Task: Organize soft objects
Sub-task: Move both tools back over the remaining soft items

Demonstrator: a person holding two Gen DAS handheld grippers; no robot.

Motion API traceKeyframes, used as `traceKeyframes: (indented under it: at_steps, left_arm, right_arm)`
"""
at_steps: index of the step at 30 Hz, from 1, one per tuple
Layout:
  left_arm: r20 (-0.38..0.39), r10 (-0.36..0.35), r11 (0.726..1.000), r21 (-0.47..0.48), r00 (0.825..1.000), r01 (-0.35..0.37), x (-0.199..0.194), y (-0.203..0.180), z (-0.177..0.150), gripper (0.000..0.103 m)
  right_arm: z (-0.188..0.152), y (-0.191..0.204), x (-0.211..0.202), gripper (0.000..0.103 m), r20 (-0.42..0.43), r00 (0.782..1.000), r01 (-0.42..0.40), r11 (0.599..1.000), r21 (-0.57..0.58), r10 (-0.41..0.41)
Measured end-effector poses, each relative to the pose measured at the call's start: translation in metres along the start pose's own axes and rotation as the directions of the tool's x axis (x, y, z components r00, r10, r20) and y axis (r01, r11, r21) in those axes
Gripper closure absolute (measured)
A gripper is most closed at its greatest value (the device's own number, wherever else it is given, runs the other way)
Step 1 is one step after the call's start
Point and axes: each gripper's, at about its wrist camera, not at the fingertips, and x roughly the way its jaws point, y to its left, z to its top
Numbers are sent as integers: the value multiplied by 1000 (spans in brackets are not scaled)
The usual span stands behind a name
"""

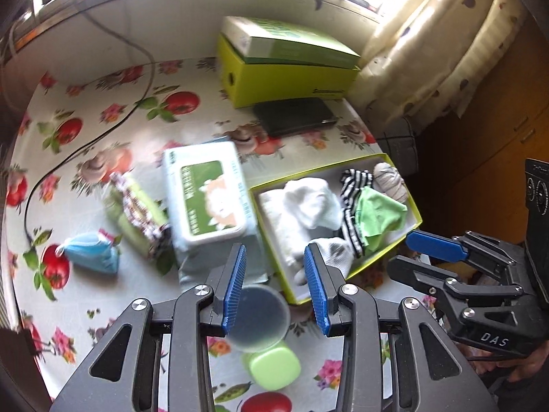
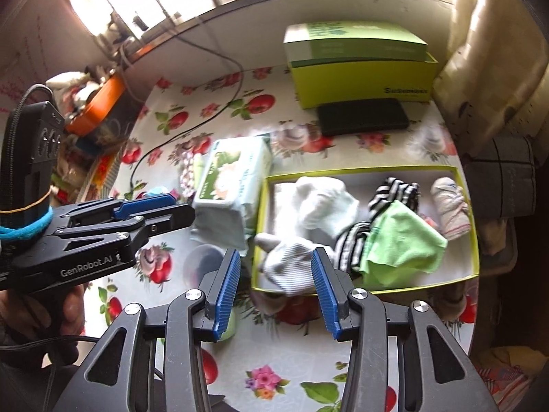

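Left wrist view: my left gripper (image 1: pixel 276 283) gapes empty; blue pouch (image 1: pixel 92 252) lies far left, soft and light, pinch its bulk. Right wrist view: my right gripper (image 2: pixel 274 290) apart, over grey sock (image 2: pixel 291 267) in tray (image 2: pixel 475 240).

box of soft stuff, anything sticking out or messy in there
Yes. A grey-white sock hangs over the front rim of the yellow-green box instead of lying inside, and the green cloth lies crumpled over the striped fabric. Both claws are open and hold nothing.
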Motion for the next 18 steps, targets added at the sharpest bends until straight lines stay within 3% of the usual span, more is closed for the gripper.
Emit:
traceKeyframes:
  at_steps: [18]
  left_arm:
    - [38, 14, 987, -163, 999, -7, -26, 61, -29, 66]
  right_arm:
    - [9, 59, 13, 61, -54, 998, -25, 991, -134, 18]
